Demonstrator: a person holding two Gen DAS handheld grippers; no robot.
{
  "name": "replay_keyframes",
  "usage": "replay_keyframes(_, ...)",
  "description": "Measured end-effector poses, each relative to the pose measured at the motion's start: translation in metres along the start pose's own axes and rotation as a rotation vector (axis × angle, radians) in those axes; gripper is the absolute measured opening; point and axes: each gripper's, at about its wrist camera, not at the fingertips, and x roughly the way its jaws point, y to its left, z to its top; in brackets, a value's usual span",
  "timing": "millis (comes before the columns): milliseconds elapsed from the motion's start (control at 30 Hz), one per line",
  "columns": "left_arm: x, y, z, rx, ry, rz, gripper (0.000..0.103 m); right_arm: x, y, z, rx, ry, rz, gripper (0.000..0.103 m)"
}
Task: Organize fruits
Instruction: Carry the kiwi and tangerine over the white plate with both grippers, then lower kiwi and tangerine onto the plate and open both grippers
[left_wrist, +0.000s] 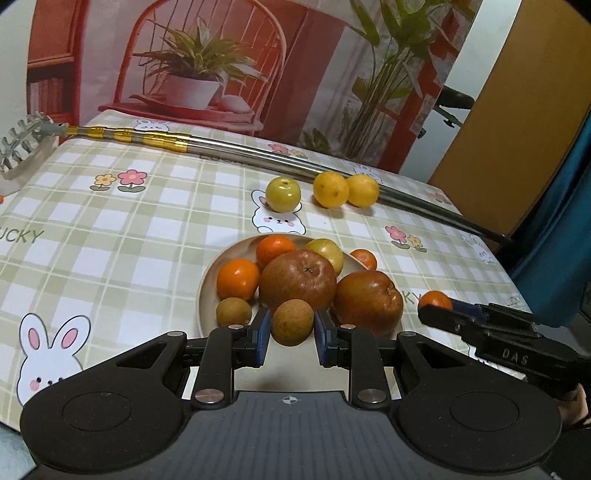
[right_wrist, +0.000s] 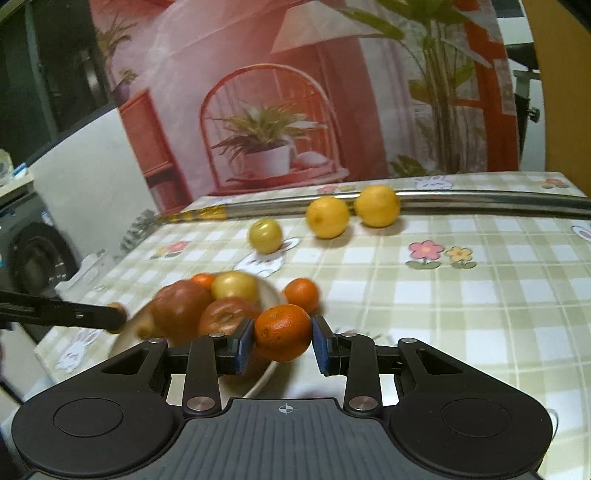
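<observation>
My left gripper (left_wrist: 291, 325) is shut on a brown kiwi (left_wrist: 291, 317), held just over the near side of a beige plate (left_wrist: 207, 291). The plate carries two red-brown apples (left_wrist: 297, 282), two oranges (left_wrist: 238, 277), another kiwi (left_wrist: 233, 311) and a yellow-green fruit (left_wrist: 327, 253). My right gripper (right_wrist: 282, 334) is shut on an orange (right_wrist: 282, 330), at the plate's (right_wrist: 266, 380) right side. A small orange (right_wrist: 302, 293) lies beside the plate. Farther back on the cloth sit a green apple (left_wrist: 282, 194) and two yellow citrus fruits (left_wrist: 331, 189).
A long metal pole (left_wrist: 258, 155) with yellow bands lies across the back of the table, and its rake head (left_wrist: 22, 144) sits at the far left. The two yellow fruits rest against it. The checked tablecloth (left_wrist: 110, 240) ends at the right, next to a blue cloth (left_wrist: 554, 240).
</observation>
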Motion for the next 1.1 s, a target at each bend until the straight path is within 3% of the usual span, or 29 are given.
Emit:
replay_keyframes(367,-0.011,0.001,-0.013,0.003,-0.032,0.018,0.027,-0.008,0.054,-0.015,-0.177,0.057,0.037,0.031)
replay_keyframes(700,0.003,0.002,-0.016,0.059,-0.018,0.065,0.027,0.004,0.054,-0.017,-0.184,0.1,0.048,0.031)
replay_keyframes(1100,0.02,-0.004,-0.01,0.194,-0.004,0.123,0.027,0.03,0.051,-0.016,-0.209,0.153,0.034,0.031)
